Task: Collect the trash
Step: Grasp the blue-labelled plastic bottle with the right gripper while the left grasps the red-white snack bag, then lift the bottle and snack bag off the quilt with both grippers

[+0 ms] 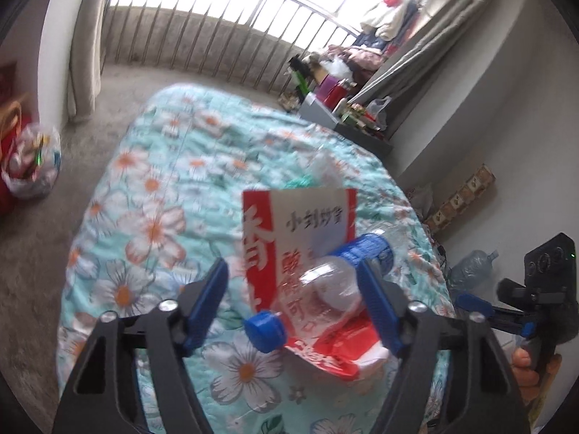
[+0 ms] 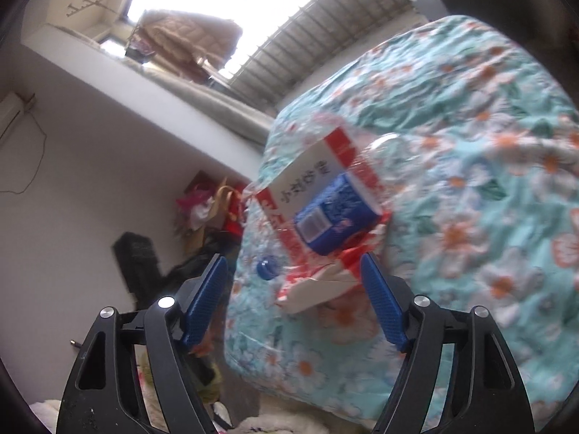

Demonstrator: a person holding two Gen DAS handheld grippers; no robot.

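Observation:
A clear plastic bottle (image 1: 333,282) with a blue cap and blue label lies on a red and white paper bag (image 1: 289,235) on the floral bedspread (image 1: 163,188). My left gripper (image 1: 293,303) is open, its fingers either side of the bottle's neck and not closed on it. A second clear bottle (image 1: 324,168) lies beyond the bag. In the right wrist view the same bottle (image 2: 334,209) and bag (image 2: 311,181) lie near the bed's corner. My right gripper (image 2: 295,300) is open and empty, just short of the bag's folded end.
A tied plastic bag of trash (image 1: 32,162) sits on the grey floor left of the bed. Cluttered boxes and clothes (image 1: 336,90) stand by the window railing. The right gripper's body (image 1: 535,289) shows at the bed's right side. A large water jug (image 1: 470,264) stands by the wall.

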